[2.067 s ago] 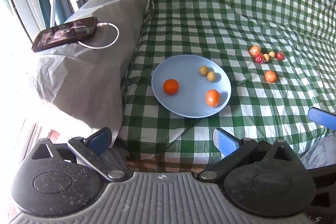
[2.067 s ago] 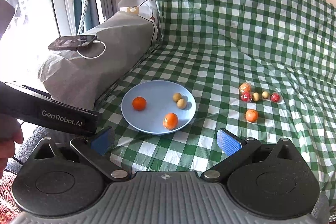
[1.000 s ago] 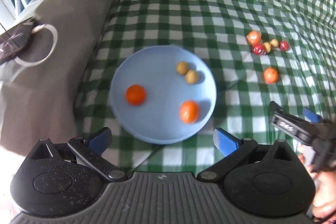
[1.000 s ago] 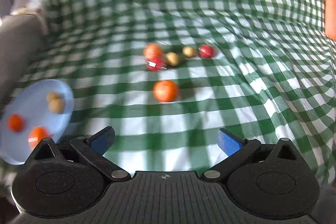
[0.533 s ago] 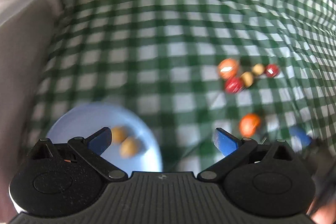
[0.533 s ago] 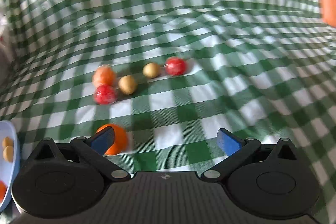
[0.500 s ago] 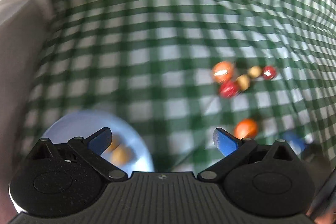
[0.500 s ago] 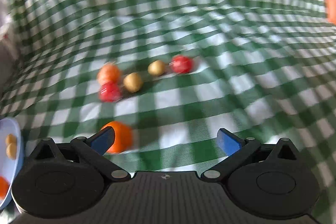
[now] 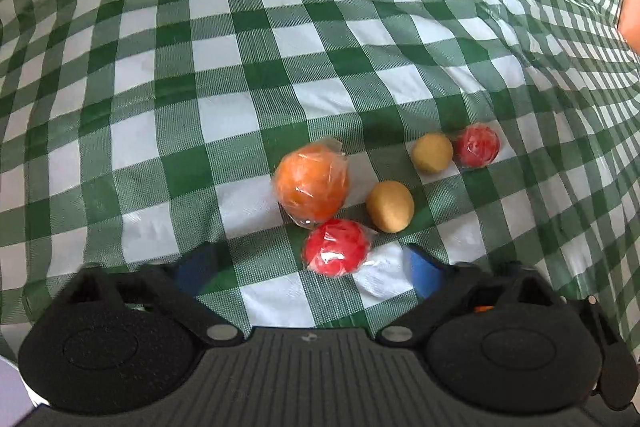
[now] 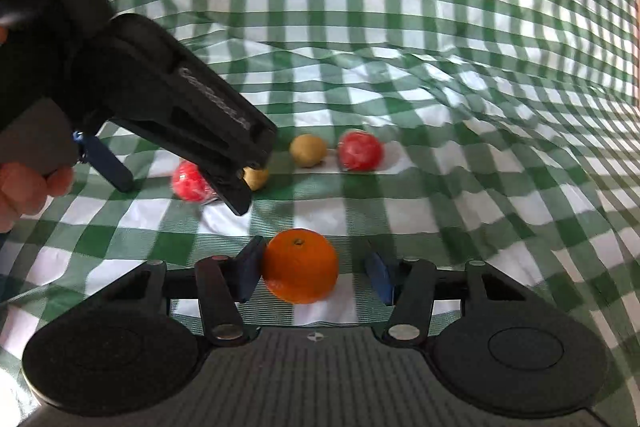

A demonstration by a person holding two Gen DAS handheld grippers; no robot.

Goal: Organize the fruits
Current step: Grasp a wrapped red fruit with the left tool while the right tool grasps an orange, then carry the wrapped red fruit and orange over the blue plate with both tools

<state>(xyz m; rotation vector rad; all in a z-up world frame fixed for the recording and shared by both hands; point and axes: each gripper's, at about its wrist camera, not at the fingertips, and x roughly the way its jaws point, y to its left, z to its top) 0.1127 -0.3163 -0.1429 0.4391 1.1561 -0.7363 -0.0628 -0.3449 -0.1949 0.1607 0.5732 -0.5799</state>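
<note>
Several fruits lie on the green checked cloth (image 9: 200,67). In the left wrist view my left gripper (image 9: 308,273) is open, and a wrapped red fruit (image 9: 335,246) sits between its blue pads. A wrapped orange (image 9: 311,183), two tan fruits (image 9: 390,206) and another red fruit (image 9: 478,146) lie just beyond. In the right wrist view my right gripper (image 10: 314,273) is partly closed around a bare orange (image 10: 300,265); the left pad touches it, the right pad stands a little apart. The left gripper's body (image 10: 160,99) hangs over the red fruit (image 10: 190,181).
A hand (image 10: 28,187) holds the left gripper at the left edge. The cloth rises in folds behind the fruits. An orange-coloured edge (image 9: 632,7) shows at the far right. The blue plate is out of view.
Both grippers have moved from the plate toward the loose fruits. The left now straddles a red fruit; the right has narrowed around the bare orange.
</note>
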